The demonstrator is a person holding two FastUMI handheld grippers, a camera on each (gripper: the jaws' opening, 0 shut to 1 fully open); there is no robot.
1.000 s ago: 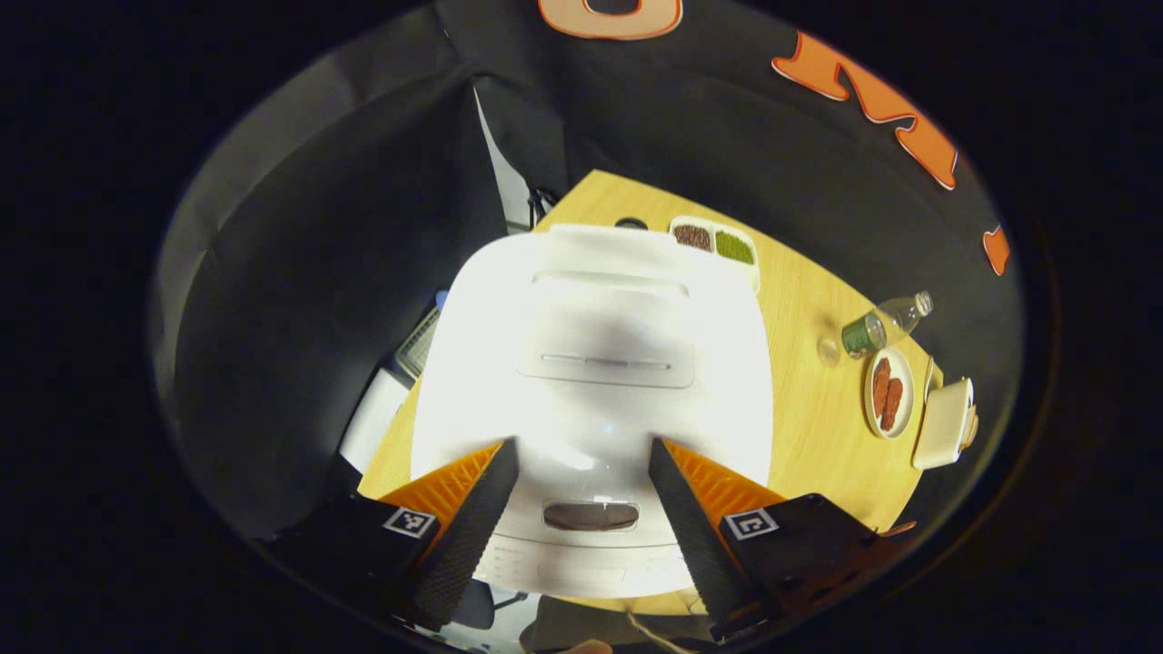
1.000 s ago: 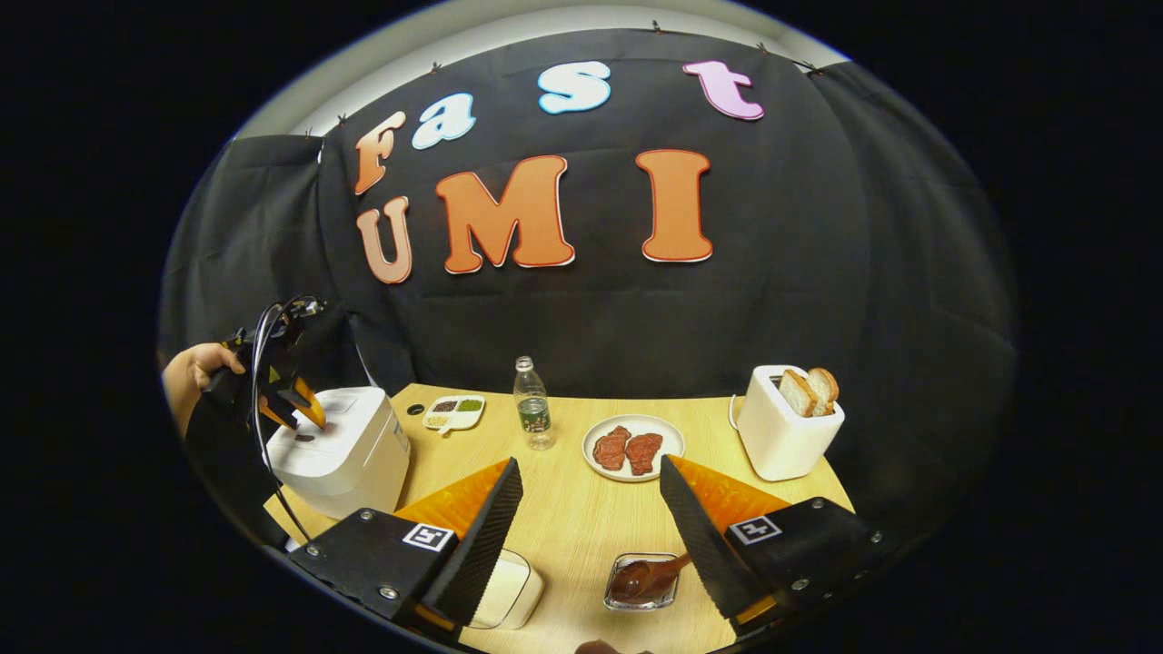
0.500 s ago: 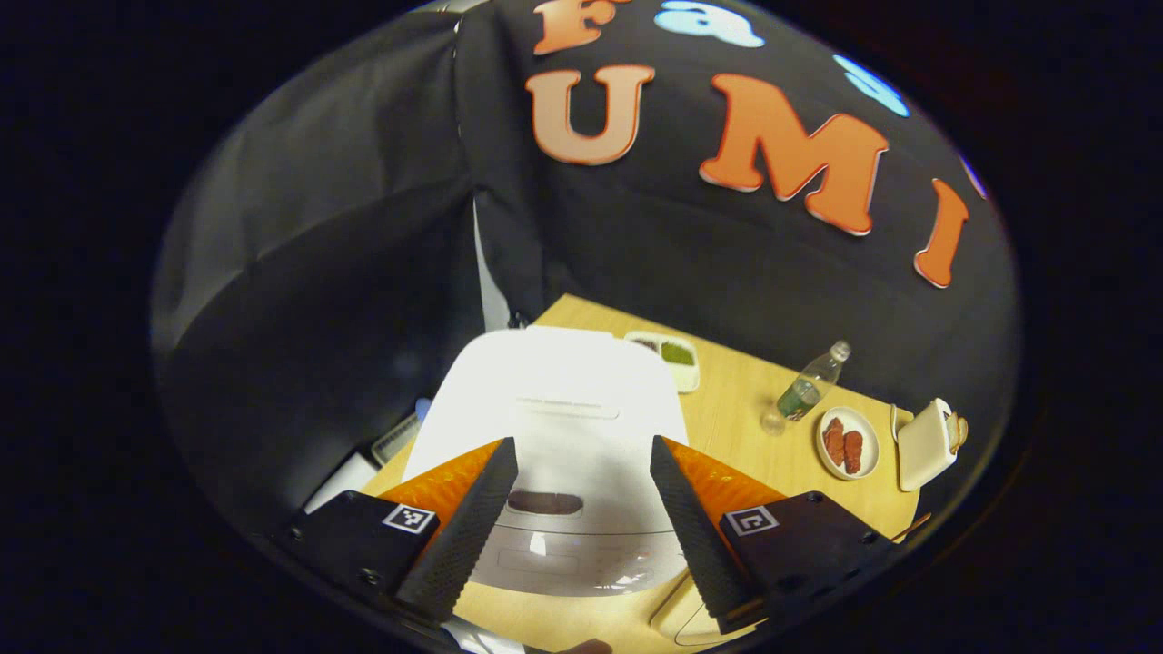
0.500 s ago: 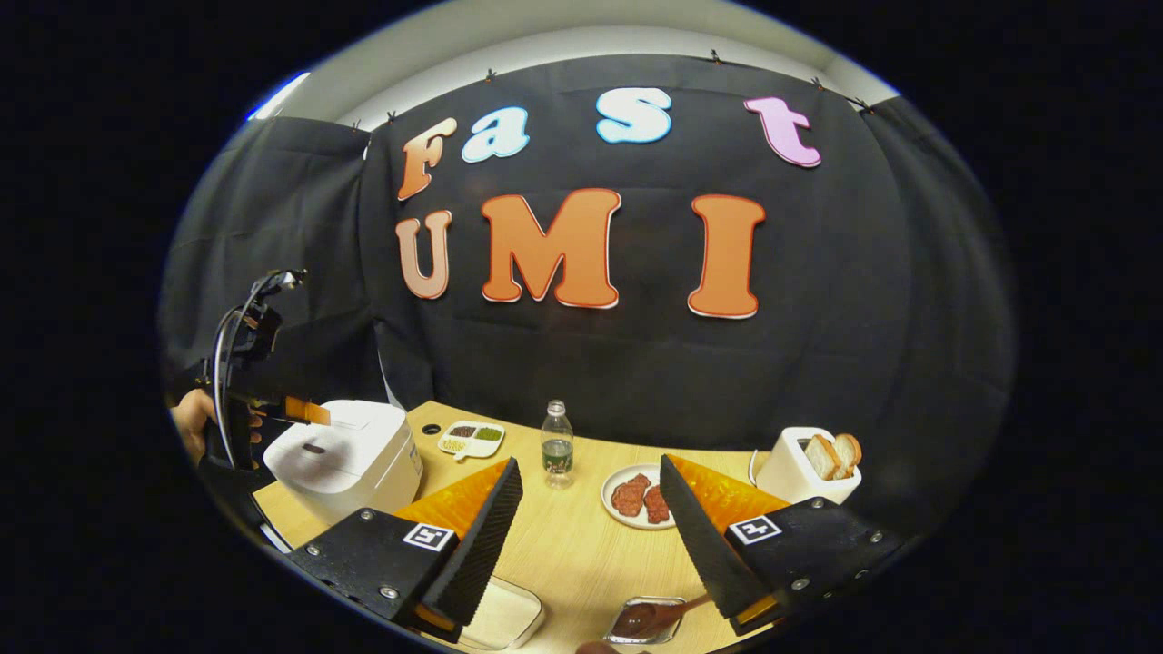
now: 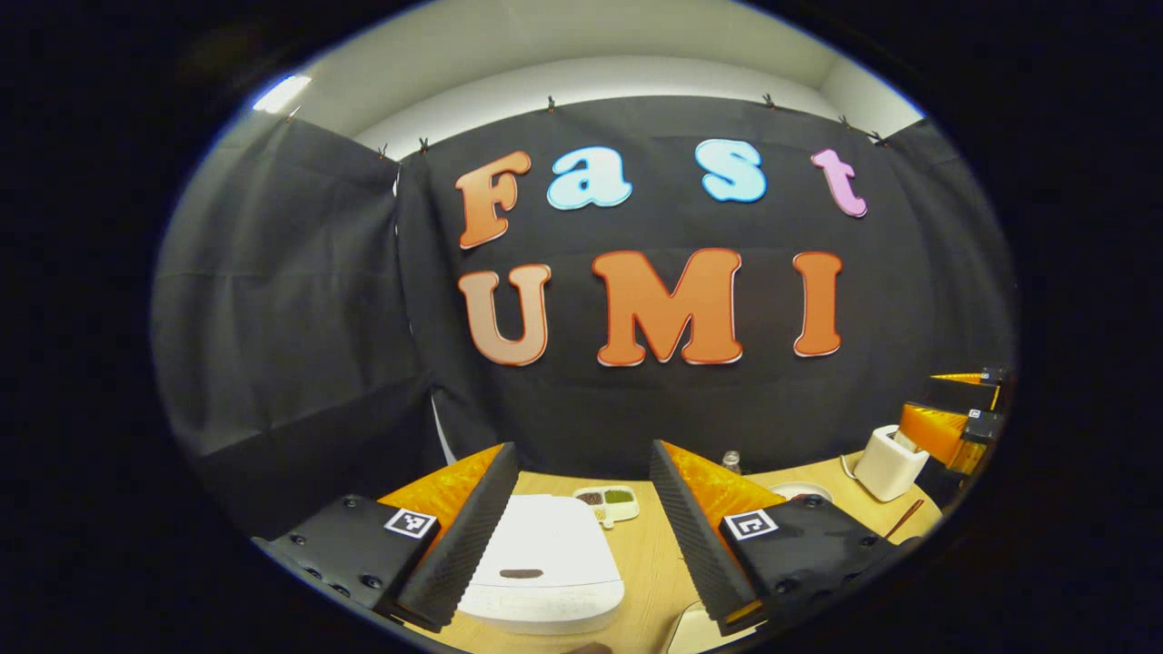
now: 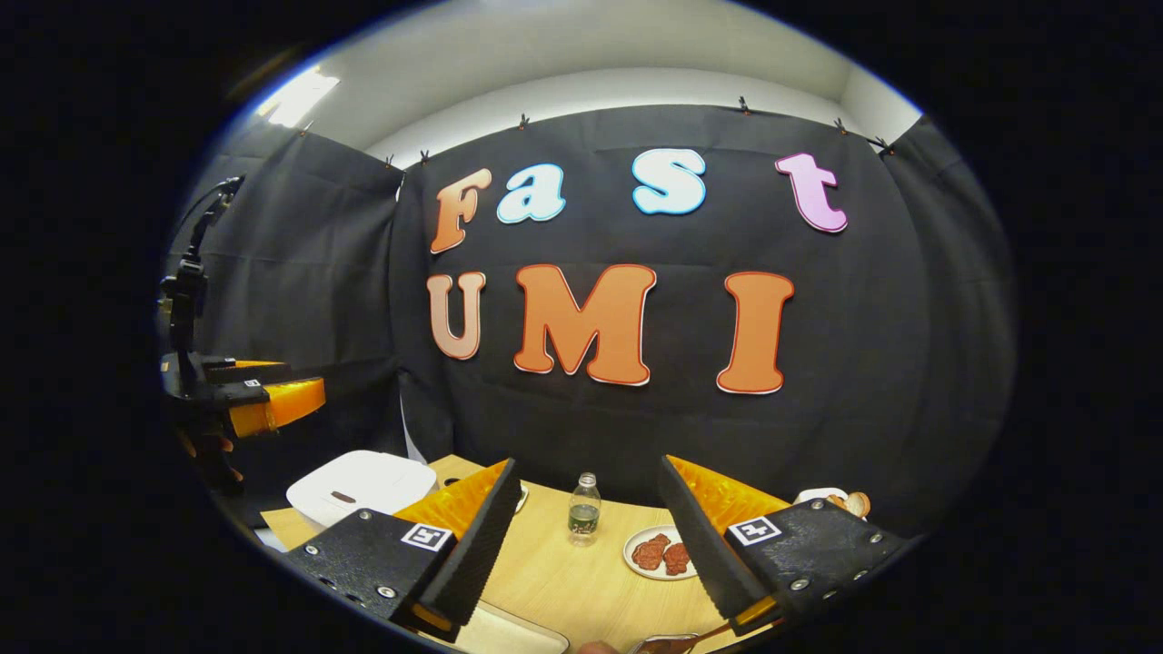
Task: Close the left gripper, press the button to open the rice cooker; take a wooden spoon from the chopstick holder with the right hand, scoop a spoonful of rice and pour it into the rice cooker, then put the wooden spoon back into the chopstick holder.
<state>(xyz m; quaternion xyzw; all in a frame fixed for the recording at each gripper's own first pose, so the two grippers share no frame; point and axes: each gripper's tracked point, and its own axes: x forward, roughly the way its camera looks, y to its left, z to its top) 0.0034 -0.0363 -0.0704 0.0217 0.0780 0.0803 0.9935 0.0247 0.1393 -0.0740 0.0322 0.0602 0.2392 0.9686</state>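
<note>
Both hand-held grippers raised and levelled compared with a second ago; then, left view looked straight down on the cooker lid, now faces the booth wall.

Left hand-held gripper (image 5: 581, 518): fingers wide apart, nothing between them. High above the cooker (image 5: 542, 576), well clear of it; was just over the button (image 5: 521, 573) a second ago. From the right gripper view, seen at the far left (image 6: 273, 402), above the cooker (image 6: 363, 484).

Cooker lid down, as before. Button not yet pressed, judging by that; fingers also not yet closed as the task requires.

Right hand-held gripper (image 6: 586, 531): fingers wide apart, empty. Spoon (image 6: 677, 642) low at the view's edge, beneath it, less of it visible than half a second ago. Holder not clearly made out.

Bench (image 6: 581, 581): bottle (image 6: 583, 510), plate (image 6: 659, 554), toaster (image 5: 890, 462), divided dish (image 5: 607, 501), all unmoved.

Reading: looks like a pull-back, no progress on step one. Next likely: close left fingers, descend again on the button.
</note>
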